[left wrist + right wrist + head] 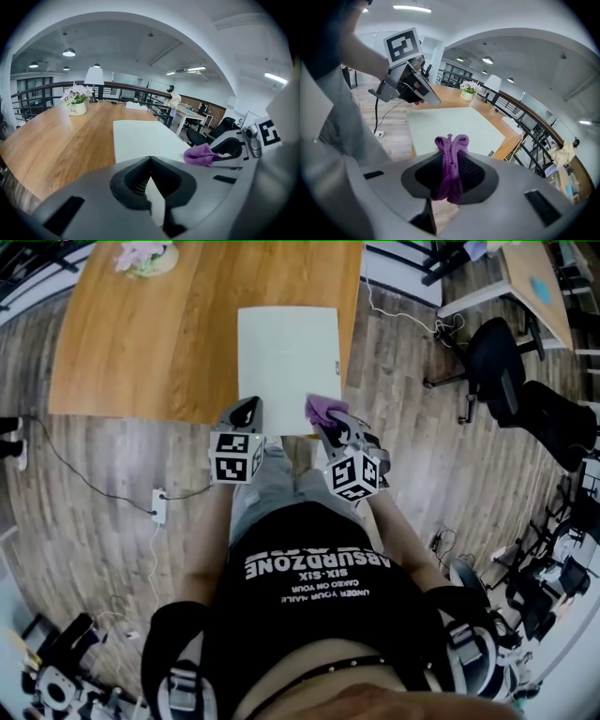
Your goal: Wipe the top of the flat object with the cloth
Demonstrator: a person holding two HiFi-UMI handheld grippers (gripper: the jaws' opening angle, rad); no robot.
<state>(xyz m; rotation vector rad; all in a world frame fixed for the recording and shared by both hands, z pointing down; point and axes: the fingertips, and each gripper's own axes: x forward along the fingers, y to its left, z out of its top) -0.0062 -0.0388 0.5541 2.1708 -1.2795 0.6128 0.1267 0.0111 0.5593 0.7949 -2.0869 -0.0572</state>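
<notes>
A pale, flat rectangular board (289,367) lies on the wooden table (159,343), reaching its near edge. A purple cloth (322,410) is pinched in my right gripper (328,418), which is shut on it and held just off the board's near right corner. In the right gripper view the cloth (450,161) bunches between the jaws, with the board (454,127) ahead. My left gripper (247,412) hovers at the board's near left corner, shut with nothing in it. The left gripper view shows the board (143,138) and the cloth (201,154) to its right.
A flower pot (145,256) stands at the table's far left corner, with a lamp (93,77) behind it. Office chairs (511,381) and another desk (525,287) stand to the right on the wooden floor. A cable and power strip (159,506) lie on the floor at left.
</notes>
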